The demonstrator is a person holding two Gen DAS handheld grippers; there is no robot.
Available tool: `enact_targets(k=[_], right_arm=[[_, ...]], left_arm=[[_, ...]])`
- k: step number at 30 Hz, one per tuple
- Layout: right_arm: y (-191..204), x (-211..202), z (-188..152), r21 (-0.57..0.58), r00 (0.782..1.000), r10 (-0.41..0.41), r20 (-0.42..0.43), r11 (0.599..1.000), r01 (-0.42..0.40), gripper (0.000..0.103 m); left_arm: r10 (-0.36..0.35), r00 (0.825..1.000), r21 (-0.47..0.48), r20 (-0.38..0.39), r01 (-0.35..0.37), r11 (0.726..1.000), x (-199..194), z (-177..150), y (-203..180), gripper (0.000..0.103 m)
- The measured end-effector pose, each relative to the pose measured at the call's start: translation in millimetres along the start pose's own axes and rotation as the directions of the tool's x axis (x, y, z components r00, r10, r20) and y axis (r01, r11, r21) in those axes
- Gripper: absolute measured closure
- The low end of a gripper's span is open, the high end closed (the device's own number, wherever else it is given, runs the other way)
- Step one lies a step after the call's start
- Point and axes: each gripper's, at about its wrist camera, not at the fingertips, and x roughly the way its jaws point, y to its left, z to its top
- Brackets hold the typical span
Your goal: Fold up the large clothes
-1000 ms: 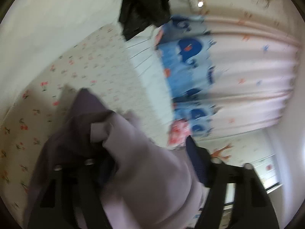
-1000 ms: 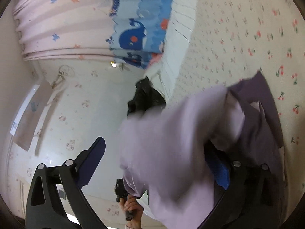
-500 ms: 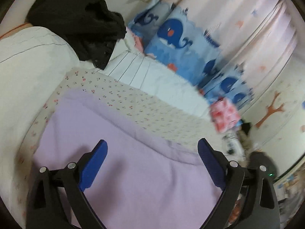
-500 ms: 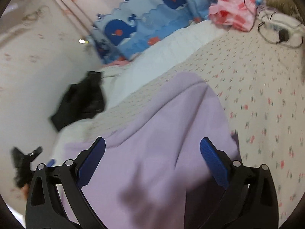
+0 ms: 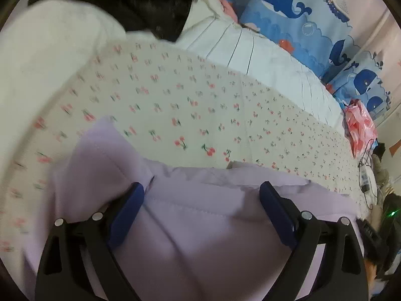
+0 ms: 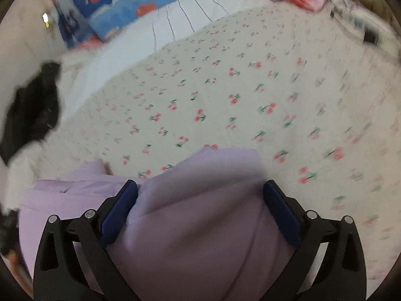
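Soft, even indoor light, no hard shadows. Both fisheye views bow strongly toward black corners. Motion blur smears the cherry-print sheet (image 6: pixel 250 95) from 3 to 5 o'clock in the right view, and at 9 o'clock in the left.

I am looking into a home bedroom: a bed with a cherry-print sheet (image 5: pixel 200 105), whale-print bedding (image 5: pixel 295 12) and pink curtains (image 5: pixel 371 5).

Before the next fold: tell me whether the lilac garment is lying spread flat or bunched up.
Neither fully: the lilac garment lies on the cherry-print sheet, layered with ridges and a raised fold; its whole extent is out of view.
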Motion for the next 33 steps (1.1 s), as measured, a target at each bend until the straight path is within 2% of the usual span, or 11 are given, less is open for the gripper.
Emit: enact_targets(k=[3,6,8,10,14,16,21,23,25,29,33], right_arm=[[33,-46,5,-0.106,0.983,0.084,0.163,0.992,-0.067,0.007],[68,-16,-9,-0.307,0.995,0.007,0.103,0.951,0.025,0.007],[56,25,-17,-0.238,0.998,0.052,-0.029,0.969,-0.057,0.007],[46,40,-16,-0.181,0.997,0.068,-0.045,0.981,-0.075,0.007],[62,50,-11,-0.253,0.992,-0.021,-0.123,0.967,-0.011,0.007],[59,21,-12,-0.275,0.994,-0.057,-0.09,0.961,0.03,0.008],[53,-53,-45,-0.328,0.997,0.036,0.073,0.945,-0.01,0.007],[32,-22,-67,-0.33,0.999,-0.025,0.025,0.943,0.032,0.007],[6,-9,-70,-0.202,0.995,0.099,0.008,0.975,-0.095,0.006],[16,-3,-66,-0.244,0.999,0.027,-0.034,0.969,-0.034,0.006],[20,-43,-63,-0.24,0.998,0.036,-0.052,0.969,-0.048,0.007]], left_arm=[[0.001,0.996,0.056,0.088,-0.006,0.998,-38,2,-6,0.013],[0.072,0.996,0.083,0.056,-0.077,0.994,-20,-7,16,0.013],[-0.01,1.0,0.012,0.018,0.01,1.0,-2,-11,41,0.013],[-0.064,0.997,-0.051,0.038,0.066,0.997,5,-12,58,0.013],[0.036,0.999,0.016,-0.019,-0.036,0.999,11,-10,43,0.013],[0.06,0.998,0.023,0.007,-0.06,0.998,-13,-10,33,0.013],[-0.05,0.992,0.064,0.112,0.043,0.997,-75,-34,18,0.007],[-0.02,0.997,0.076,0.076,0.014,0.997,-59,-48,23,0.008],[-0.072,0.997,0.03,0.038,0.071,0.997,-34,-61,39,0.007],[0.039,0.999,0.092,0.034,-0.042,0.995,-25,-63,24,0.007],[0.001,1.0,0.047,0.016,-0.002,0.999,-64,-60,36,0.008]])
